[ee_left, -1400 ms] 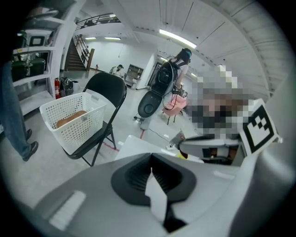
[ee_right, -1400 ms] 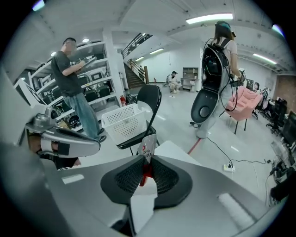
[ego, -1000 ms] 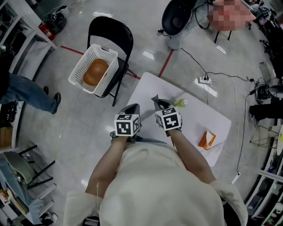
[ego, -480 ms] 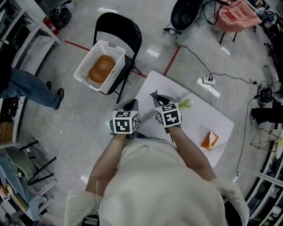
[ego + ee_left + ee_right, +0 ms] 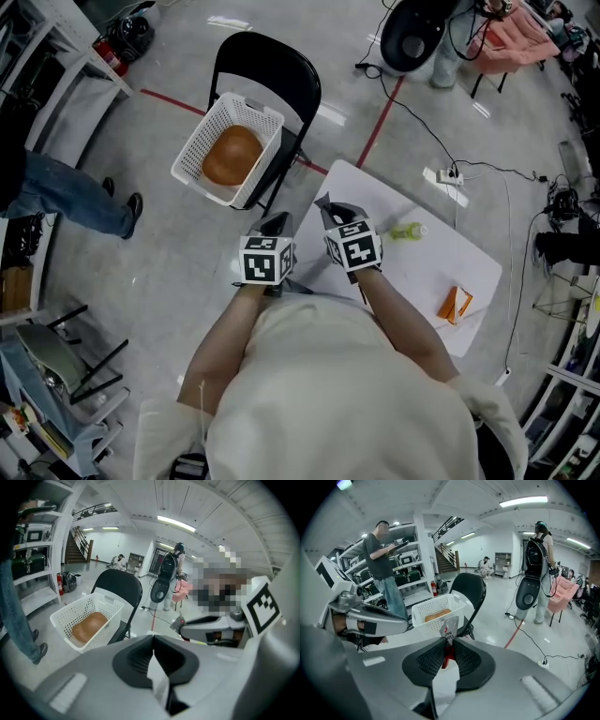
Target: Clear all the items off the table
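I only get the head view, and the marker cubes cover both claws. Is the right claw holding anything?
Observer: Yes. The right gripper view shows the right claw shut on a thin packet with red print.
Operator: And the left claw?
Observer: The left claw is shut, with nothing between its jaws.
Operator: What does the right one face?
Observer: In its view the basket sits straight ahead, just beyond the packet.

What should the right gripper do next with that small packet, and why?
Probably the right gripper should carry the packet over the white basket on the chair, then release: its jaws clamp the packet, and the basket already holds a brown item.
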Motion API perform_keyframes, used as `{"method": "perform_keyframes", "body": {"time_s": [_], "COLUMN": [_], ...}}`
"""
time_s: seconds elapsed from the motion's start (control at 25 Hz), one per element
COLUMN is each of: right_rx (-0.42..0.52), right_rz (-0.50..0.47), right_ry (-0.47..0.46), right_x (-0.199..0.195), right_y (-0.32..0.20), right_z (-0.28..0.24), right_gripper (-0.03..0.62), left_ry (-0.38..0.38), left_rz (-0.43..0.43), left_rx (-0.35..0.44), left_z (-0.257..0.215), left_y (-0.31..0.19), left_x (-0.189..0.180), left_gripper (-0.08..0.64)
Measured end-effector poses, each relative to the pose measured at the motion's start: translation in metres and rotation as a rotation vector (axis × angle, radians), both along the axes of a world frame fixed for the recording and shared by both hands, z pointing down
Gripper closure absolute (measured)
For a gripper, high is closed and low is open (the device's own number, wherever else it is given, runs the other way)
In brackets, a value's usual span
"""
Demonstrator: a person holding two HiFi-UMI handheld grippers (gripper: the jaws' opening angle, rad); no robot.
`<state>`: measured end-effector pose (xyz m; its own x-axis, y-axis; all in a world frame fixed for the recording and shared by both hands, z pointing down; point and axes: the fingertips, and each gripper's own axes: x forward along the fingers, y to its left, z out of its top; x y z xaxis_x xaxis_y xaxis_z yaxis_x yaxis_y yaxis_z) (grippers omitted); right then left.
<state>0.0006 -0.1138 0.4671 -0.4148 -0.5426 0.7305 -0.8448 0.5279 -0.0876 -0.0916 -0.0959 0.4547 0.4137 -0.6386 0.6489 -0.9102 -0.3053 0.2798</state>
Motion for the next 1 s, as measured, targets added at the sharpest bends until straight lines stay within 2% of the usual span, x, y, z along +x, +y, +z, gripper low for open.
{"method": "perform_keyframes", "body": {"time_s": [0.28, 1.0], "right_rx": [-0.011, -0.038], "right_rz": [-0.041, -0.186], "right_ry": [0.010, 0.021], "right_x": [-0.048, -0.164], "right_y": [-0.020, -0.074], "right_z": [-0.001, 0.008], "right_gripper": [0.543, 0.543], "left_ry": [-0.005, 0.011], "left_rz": [-0.014, -0.122], "left_rx": [-0.006, -0.045], "left_z": [-0.003, 0.012], "left_y": [-0.024, -0.077], "left_x": [-0.043, -0.143], "left_gripper": [0.551, 0.551]}}
